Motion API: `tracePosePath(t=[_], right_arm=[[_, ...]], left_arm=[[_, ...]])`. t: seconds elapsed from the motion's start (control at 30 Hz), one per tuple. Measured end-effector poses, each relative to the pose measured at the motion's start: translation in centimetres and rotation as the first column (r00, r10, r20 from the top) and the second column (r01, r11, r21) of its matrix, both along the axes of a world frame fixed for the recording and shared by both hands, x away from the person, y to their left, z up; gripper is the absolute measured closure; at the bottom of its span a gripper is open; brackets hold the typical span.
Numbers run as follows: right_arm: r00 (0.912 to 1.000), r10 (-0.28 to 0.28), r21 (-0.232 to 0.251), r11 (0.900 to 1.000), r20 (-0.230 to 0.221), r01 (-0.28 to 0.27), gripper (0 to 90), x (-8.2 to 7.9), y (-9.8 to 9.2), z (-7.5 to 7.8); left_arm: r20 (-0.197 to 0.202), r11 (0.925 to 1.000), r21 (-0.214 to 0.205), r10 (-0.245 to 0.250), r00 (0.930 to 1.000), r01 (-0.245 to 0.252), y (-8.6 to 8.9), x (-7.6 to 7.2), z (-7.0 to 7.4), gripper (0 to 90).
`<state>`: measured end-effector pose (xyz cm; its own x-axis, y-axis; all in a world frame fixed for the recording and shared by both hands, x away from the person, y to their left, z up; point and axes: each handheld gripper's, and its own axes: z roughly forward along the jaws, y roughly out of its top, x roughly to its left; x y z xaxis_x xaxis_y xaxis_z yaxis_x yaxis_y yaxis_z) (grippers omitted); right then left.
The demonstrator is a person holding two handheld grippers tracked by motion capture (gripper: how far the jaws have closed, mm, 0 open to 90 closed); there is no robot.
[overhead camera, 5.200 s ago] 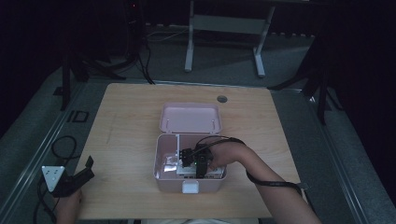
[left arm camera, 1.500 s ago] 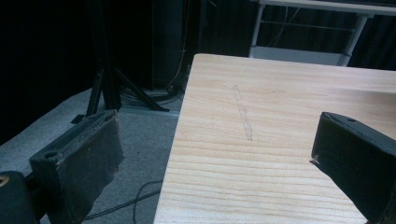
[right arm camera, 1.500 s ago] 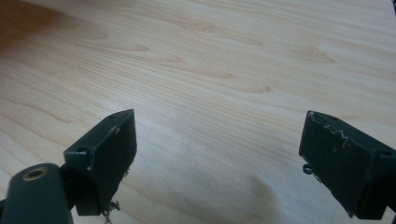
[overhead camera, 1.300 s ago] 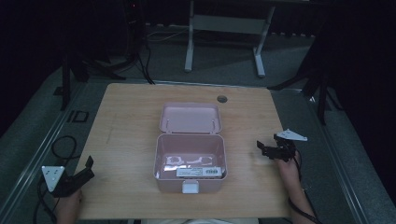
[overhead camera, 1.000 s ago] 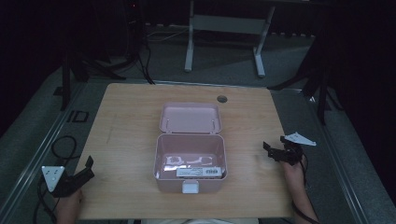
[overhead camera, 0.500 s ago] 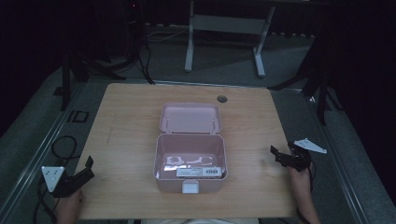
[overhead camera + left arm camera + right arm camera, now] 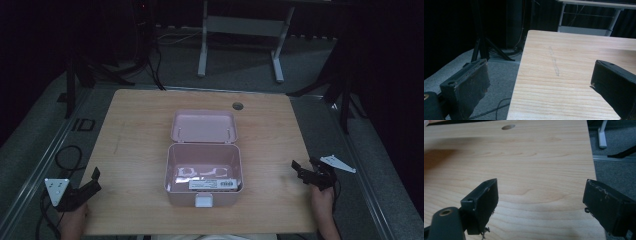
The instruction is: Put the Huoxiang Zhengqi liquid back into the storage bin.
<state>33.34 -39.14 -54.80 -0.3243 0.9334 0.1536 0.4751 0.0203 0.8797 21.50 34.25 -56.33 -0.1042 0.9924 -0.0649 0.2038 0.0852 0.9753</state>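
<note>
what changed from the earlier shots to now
The right tool left the open pink box, where it was reaching in among the contents, and drew back rightward to the table's right edge, jaws open and empty. The left tool stayed at the near left corner, open. The box, its lid and the items inside did not visibly move.

My right tongs [image 7: 540, 202] stand wide apart with nothing between the jaws, over the pale wooden bench [image 7: 531, 157] near its right edge. A round cable hole [image 7: 508, 127] sits far ahead; grey floor [image 7: 616, 147] lies beyond the edge.
</note>
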Motion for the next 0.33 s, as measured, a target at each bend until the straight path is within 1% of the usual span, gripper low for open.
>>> tracePosePath(t=[0.1, 0.13, 0.17, 0.2, 0.33], right_arm=[[1.0, -0.005, -0.002, 1.0, 0.004, 0.005, 12.8, 0.04, 0.0, 0.05], [1.0, 0.003, -0.028, 0.9996, -0.009, -0.003, 12.8, 0.16, 0.22, -0.05], [1.0, 0.003, -0.028, 0.9996, -0.009, -0.003, 12.8, 0.16, 0.22, -0.05], [0.9999, 0.008, -0.043, 0.999, -0.011, -0.009, 12.8, 0.2, 0.38, -0.05], [0.9997, 0.013, -0.046, 0.9988, -0.02, -0.014, 12.8, 0.26, 0.5, -0.06]], left_arm=[[0.0, 1.0, 0.0, -0.001, 1.0, 0.001, 0.0, 0.0, 0.0, 2.1], [0.0, 1.0, 0.0, 0.0, 1.0, 0.0, 0.0, 0.0, 0.0, 2.1], [0.0, 1.0, 0.0, 0.0, 1.0, 0.0, -0.01, 0.0, 0.0, 2.1], [0.0, 1.0, 0.0, 0.0, 1.0, 0.0, -0.01, 0.01, 0.0, 2.1], [0.0, 1.0, 0.0, 0.0, 1.0, 0.0, -0.02, 0.0, 0.0, 2.1]])
